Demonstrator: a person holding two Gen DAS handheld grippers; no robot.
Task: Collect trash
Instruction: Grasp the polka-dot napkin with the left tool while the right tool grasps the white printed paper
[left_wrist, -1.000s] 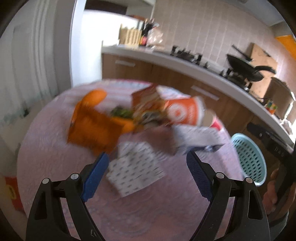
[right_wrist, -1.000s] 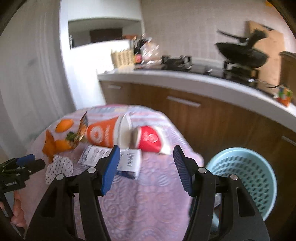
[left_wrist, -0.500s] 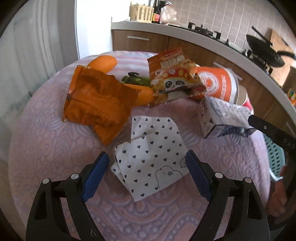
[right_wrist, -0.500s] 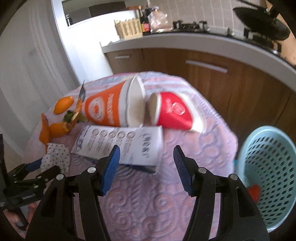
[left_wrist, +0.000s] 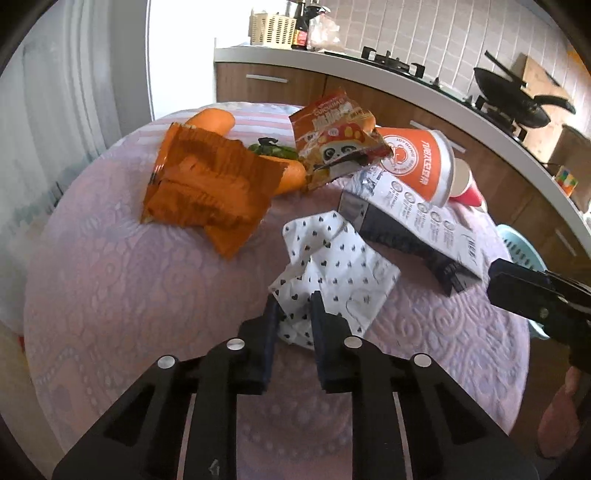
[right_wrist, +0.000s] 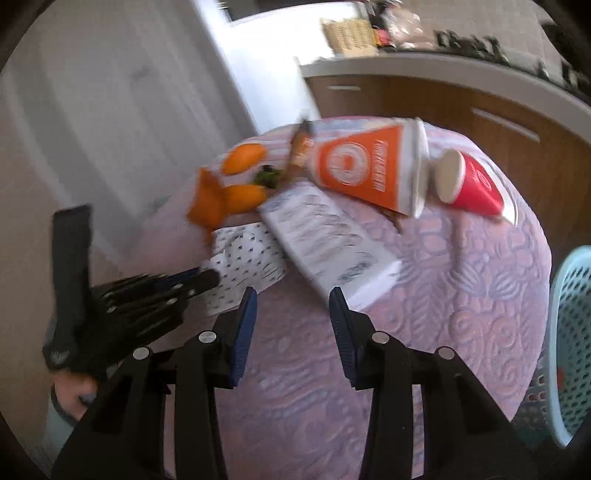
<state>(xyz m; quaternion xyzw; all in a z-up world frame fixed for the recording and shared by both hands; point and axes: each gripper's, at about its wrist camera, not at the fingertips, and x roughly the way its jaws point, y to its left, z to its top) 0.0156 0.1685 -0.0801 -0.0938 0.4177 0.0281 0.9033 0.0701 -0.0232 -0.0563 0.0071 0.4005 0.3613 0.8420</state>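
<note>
Left gripper (left_wrist: 294, 309) jaws are closing, pinching the near edge of the napkin (left_wrist: 334, 266), the white one with small hearts; paper is bunching up between the pads. Right gripper (right_wrist: 292, 302) jaws are closing too, about half open, nothing between them; the tips are sitting just short of the near end of the carton (right_wrist: 328, 240), not touching it.

The napkin is lying near-centre on the table (left_wrist: 110, 295), the carton just right of it and overlapping its far edge. Far of those: orange wrapper (left_wrist: 207, 184) to the left, snack bag (left_wrist: 336, 144) leaning up in the middle, orange cup (left_wrist: 417, 162) on its side, red cup (right_wrist: 476, 184) beside its mouth. Basket (right_wrist: 572, 339) is standing off the table's right edge. A hand (right_wrist: 70, 397) is gripping the left tool's handle.
</note>
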